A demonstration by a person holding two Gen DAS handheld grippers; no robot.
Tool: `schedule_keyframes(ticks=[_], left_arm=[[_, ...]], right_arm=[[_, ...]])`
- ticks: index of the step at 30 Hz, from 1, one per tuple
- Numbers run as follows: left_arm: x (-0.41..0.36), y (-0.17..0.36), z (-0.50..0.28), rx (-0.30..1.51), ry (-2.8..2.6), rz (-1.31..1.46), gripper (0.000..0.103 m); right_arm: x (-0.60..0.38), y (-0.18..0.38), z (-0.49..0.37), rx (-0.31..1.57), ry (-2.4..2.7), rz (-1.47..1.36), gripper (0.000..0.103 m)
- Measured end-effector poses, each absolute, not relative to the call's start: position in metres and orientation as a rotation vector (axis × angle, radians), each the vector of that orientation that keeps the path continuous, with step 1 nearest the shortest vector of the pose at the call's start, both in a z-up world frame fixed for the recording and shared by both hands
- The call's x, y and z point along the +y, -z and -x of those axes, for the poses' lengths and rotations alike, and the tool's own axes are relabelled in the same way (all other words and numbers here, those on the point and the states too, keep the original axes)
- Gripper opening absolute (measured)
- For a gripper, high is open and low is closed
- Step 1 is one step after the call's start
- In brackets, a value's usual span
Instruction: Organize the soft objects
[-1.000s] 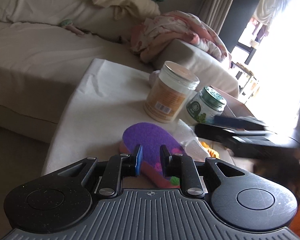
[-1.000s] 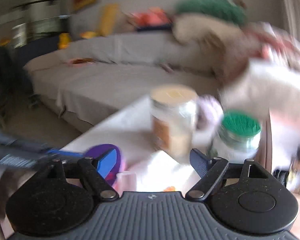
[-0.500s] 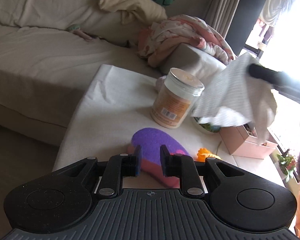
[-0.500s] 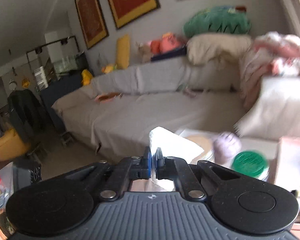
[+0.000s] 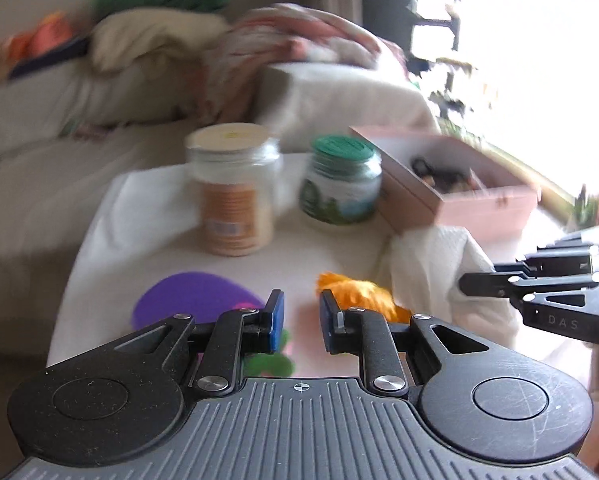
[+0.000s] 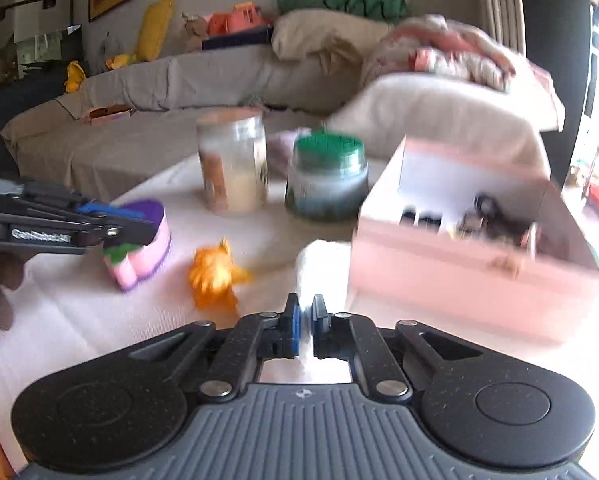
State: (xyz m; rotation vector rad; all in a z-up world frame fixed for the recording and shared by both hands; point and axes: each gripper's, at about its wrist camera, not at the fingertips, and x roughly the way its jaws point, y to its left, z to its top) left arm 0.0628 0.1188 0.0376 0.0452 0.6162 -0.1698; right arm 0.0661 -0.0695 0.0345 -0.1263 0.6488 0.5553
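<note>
Lowered since half a second ago, the white cloth (image 5: 439,272) is now resting crumpled on the table (image 5: 147,200) at lower right of the left wrist view, no longer hanging in the air over the jars. Also in this view, the left gripper (image 5: 301,320) is hovering with its blue-padded jaws apart and gripping nothing, above the purple-and-pink foam sponge (image 5: 191,300). A fuzzy orange plush toy (image 5: 359,290) is lying just right of centre. Behind are sitting a round orange-labelled jar (image 5: 231,192), a squat green-lidded jar (image 5: 339,184) and an open pink box (image 5: 459,188).

Turning to the right wrist view, the right gripper (image 6: 305,326) is pinching the white cloth (image 6: 319,268) between nearly closed pads, with the soft fabric bunching up beside the pink box (image 6: 459,264). At left, the sponge (image 6: 147,240) is lying under the left gripper (image 6: 135,226), and the orange toy (image 6: 215,272) is lying between sponge and cloth.
</note>
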Motion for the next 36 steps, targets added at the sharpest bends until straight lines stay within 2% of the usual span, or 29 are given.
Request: schedule_keyframes(ticks=[3, 4, 11, 16, 26, 31, 36], left_arm=[[0.105, -0.036, -0.067, 0.616, 0.199, -0.090, 0.022], [0.103, -0.038, -0.069, 0.616, 0.229, -0.078, 0.022], [0.084, -0.042, -0.111, 0.661, 0.352, -0.087, 0.023], [0.074, -0.028, -0.134, 0.750, 0.352, -0.138, 0.023], [0.103, -0.024, -0.081, 0.772, 0.318, -0.138, 0.025], [0.136, -0.042, -0.053, 0.701, 0.248, 0.009, 0.025], [0.151, -0.049, -0.066, 0.649, 0.201, 0.145, 0.025]], right_arm=[[-0.068, -0.025, -0.072, 0.677, -0.553, 0.093, 0.056], [-0.065, -0.023, -0.075, 0.676, -0.546, 0.079, 0.059], [-0.067, -0.016, -0.074, 0.700, -0.565, 0.044, 0.061], [-0.065, -0.016, -0.071, 0.695, -0.578, 0.045, 0.070], [-0.066, -0.013, -0.076, 0.723, -0.567, 0.017, 0.072], [-0.066, -0.013, -0.077, 0.724, -0.571, 0.014, 0.074], [-0.066, -0.012, -0.077, 0.724, -0.572, 0.016, 0.074]])
